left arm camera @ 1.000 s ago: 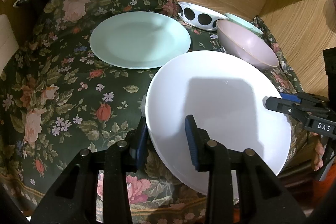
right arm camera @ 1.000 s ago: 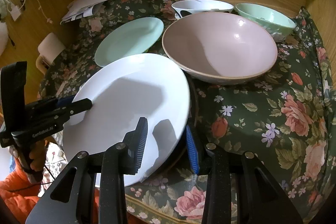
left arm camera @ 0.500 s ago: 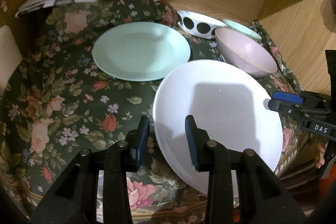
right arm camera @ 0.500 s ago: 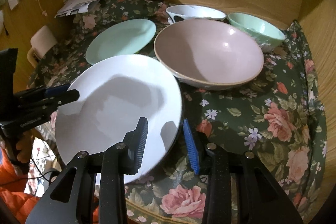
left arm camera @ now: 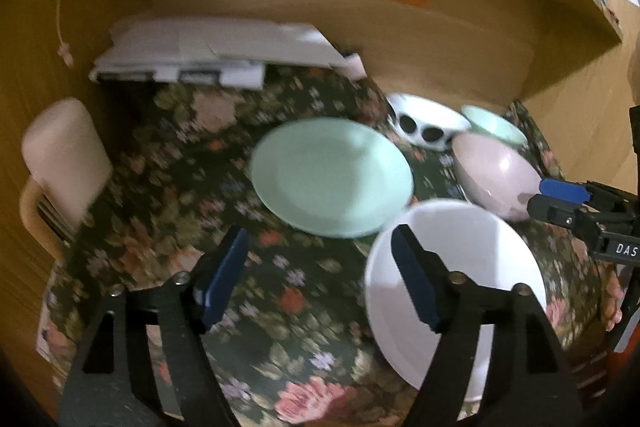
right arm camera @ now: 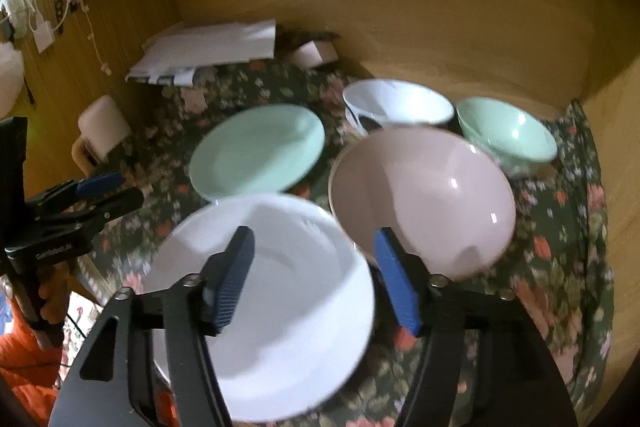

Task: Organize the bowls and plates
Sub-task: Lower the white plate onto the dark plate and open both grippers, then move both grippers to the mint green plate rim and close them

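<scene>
The left gripper (left arm camera: pixel 320 275) has its jaws opening, wide apart over bare cloth (left arm camera: pixel 280 307), with nothing between them; the white plate (left arm camera: pixel 472 267) lies under its right finger only. The right gripper (right arm camera: pixel 312 279) is also opening, its fingers spread above the white plate (right arm camera: pixel 280 307) and not pressing it. That plate sits at the near edge of the table, slightly overhanging the cloth's front edge, round, plain and glossy white. Free cloth lies to its left, up to a cream mug (left arm camera: pixel 60 155) by the left wall. Just behind, the green plate (right arm camera: pixel 256 151) almost meets the white one's rim, and the pink bowl (right arm camera: pixel 424 195) sits just beside it on the right, rims close. Farther back stand a spotted white bowl (right arm camera: pixel 396 103) and a green bowl (right arm camera: pixel 508 135), near the wooden back wall (right arm camera: pixel 440 19). Papers (right arm camera: pixel 212 51) fill the far left corner. Wood walls close in the back and right, leaving little room there.
</scene>
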